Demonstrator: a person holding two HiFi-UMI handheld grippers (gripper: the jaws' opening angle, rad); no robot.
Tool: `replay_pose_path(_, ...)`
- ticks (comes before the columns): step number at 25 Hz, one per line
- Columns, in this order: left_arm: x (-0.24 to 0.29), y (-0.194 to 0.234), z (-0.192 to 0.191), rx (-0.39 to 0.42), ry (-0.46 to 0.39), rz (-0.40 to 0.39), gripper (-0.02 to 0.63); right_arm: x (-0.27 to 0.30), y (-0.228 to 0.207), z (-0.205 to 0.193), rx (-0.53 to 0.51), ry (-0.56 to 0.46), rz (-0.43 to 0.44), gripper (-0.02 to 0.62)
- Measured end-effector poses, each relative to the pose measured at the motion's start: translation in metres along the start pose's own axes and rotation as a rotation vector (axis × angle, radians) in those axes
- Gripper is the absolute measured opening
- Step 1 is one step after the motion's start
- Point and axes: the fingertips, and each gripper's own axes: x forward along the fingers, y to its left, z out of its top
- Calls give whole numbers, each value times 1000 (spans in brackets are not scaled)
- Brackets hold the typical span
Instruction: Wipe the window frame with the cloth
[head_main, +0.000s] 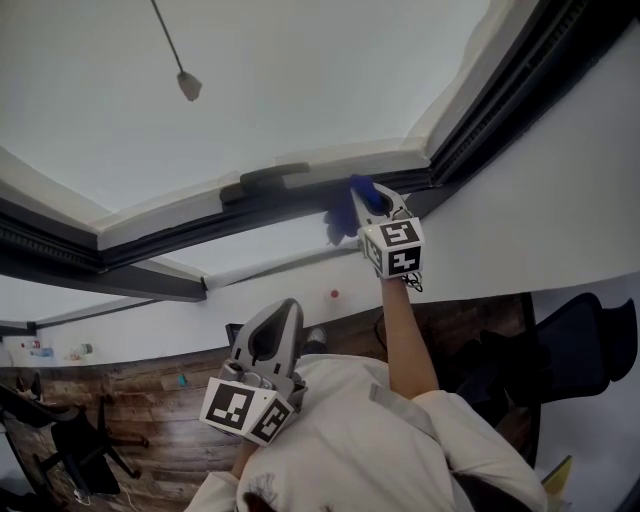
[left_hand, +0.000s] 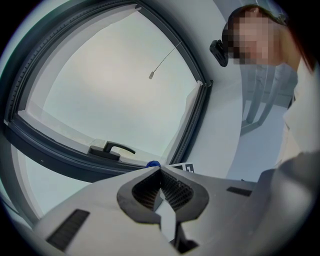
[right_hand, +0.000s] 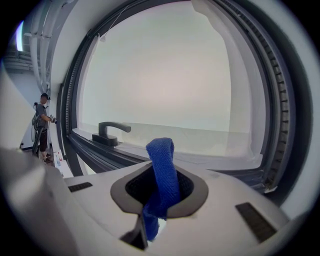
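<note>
White wall surrounds a big pane of pale glass set in a dark grey metal window frame (head_main: 180, 232), with a dark lever handle (head_main: 270, 178) on its rail and a thin pull cord (head_main: 187, 84) hanging across the glass. My right gripper (right_hand: 161, 176) is raised to that rail, close to the frame's corner. Its fingers are clamped on a strip of blue woven cloth (right_hand: 163, 167), whose folded end stands up out of them towards the pale ledge beside the handle. From the head view the cloth lies right at the rail, but I cannot tell whether it is pressing on the metal or just short of it. My left gripper (left_hand: 160, 172) hangs low near my chest, well apart from the window, its fingers brought together on nothing. I judge that the wiping itself is in hand, at the corner end of the rail. The next move calls for pushing the cloth's free end firmly onto the dark metal and drawing it along the rail towards the handle. The grip must be tight enough that the strip does not drag out of the fingers, and the path must go around the handle's base.
</note>
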Motion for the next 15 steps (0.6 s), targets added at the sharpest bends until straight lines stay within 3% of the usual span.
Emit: replay_pose_path(15, 1, 5, 3, -16, 0, -1, 5, -11, -42, -7, 12, 21, -89, 52)
